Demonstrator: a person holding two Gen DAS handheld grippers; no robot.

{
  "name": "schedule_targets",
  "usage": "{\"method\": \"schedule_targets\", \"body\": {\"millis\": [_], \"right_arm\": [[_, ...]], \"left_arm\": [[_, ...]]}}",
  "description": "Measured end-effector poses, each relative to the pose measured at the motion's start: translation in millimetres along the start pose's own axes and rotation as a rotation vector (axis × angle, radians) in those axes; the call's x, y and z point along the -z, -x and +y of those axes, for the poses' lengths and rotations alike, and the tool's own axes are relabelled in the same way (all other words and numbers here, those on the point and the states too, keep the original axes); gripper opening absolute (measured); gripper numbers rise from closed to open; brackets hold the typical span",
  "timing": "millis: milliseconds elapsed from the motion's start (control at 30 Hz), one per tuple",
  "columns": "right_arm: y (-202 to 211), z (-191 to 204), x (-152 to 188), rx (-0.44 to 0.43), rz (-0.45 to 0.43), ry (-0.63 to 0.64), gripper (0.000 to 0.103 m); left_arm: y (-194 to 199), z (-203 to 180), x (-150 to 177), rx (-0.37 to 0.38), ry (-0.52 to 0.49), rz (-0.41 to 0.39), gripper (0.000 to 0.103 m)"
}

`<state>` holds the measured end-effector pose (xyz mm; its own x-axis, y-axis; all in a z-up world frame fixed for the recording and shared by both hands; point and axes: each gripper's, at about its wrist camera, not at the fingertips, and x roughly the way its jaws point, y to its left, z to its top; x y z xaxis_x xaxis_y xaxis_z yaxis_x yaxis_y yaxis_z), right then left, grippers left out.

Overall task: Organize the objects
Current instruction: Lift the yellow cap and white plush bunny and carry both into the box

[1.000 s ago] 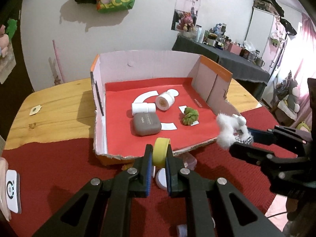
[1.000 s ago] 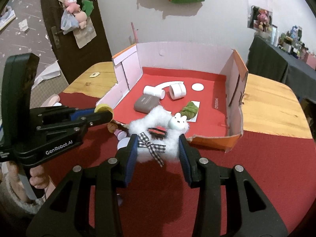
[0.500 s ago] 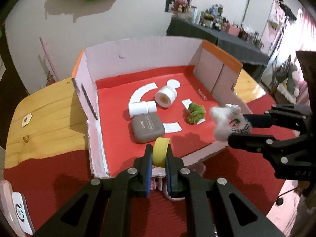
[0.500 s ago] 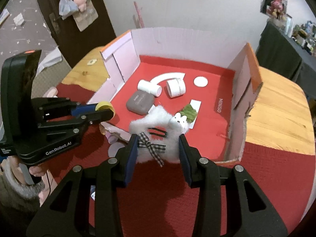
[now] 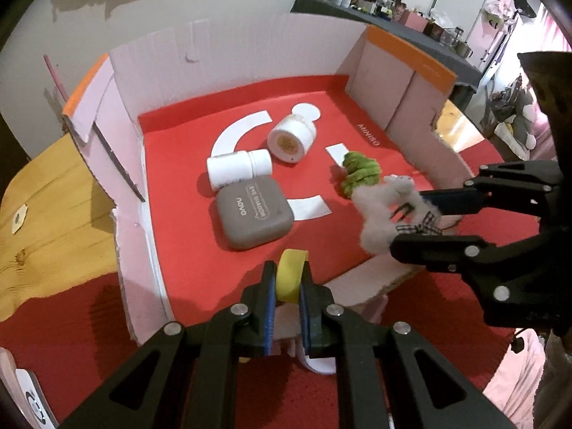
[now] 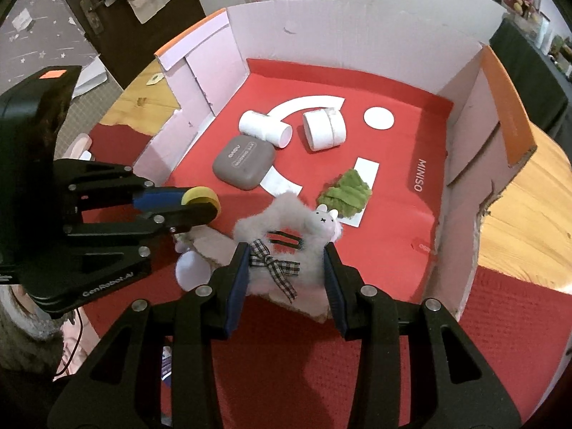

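Over the low front wall of the cardboard box (image 6: 461, 85) I have both tools loaded. My left gripper (image 5: 287, 286) is clenched on a yellow roll (image 5: 291, 273), carried on edge between the pads. My right gripper (image 6: 286, 279) is grasping a white fluffy bunny clip (image 6: 286, 228) with a checked bow; its fur is squeezed between the two pads. Both loads hang above the red floor near the front edge, not yet set down.

Already lying inside the box are a grey case (image 5: 254, 211), a white bottle (image 5: 237, 169) on its side touching that case, a white jar (image 5: 291, 137) on its side and a green scrunchie (image 5: 357, 175).

Risks, in my judgement:
- The bunny clip sits just beside the green scrunchie. Released where it hangs, it could land on that item and snag on it.
- The roll is held on its rim. Dropped from height, it may roll off towards the grey case or back over the torn front wall.
- The two tools are close together at the front edge, so a careless descent could knock one against the other.
- Soft fur gives a poor purchase, so the clip could slip out early.

Compared with a second ago, both tools have advanced from in front of the box to over its floor and tipped further downward. Neither grip has changed.
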<state>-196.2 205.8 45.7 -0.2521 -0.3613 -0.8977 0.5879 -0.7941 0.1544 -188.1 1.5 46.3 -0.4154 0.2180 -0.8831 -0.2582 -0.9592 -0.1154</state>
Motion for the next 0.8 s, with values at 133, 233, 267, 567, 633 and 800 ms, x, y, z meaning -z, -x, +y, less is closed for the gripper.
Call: {"method": "schedule_targets", "body": {"millis": [133,233,267,567,633,800], "right_arm": [[-7,-3,-3,-0.007,0.016,-0.003,0.038],[-14,-7,-4,-0.017,0.024,-0.011,0.038],[-16,-8,-5,-0.020,0.023,-0.013,0.038],[-22,-10,-7,-0.022,-0.009,-0.012,0.038],[-23,-10,-7,-0.016,-0.021,-0.006,0.038],[-26,-14,-9,0.012,-0.043,-0.012,0.038]], "left_arm": [[-8,5,-2,0.002,0.012,0.010,0.011],[-10,7,-5,-0.004,0.020,0.001,0.011],[-10,7,-6,-0.007,0.020,-0.002,0.011],[-18,8,-16,-0.022,0.026,-0.020,0.012],[-20,10,-18,-0.022,0.033,-0.024,0.012],[-24,12,-24,-0.031,0.048,-0.032,0.012]]}}
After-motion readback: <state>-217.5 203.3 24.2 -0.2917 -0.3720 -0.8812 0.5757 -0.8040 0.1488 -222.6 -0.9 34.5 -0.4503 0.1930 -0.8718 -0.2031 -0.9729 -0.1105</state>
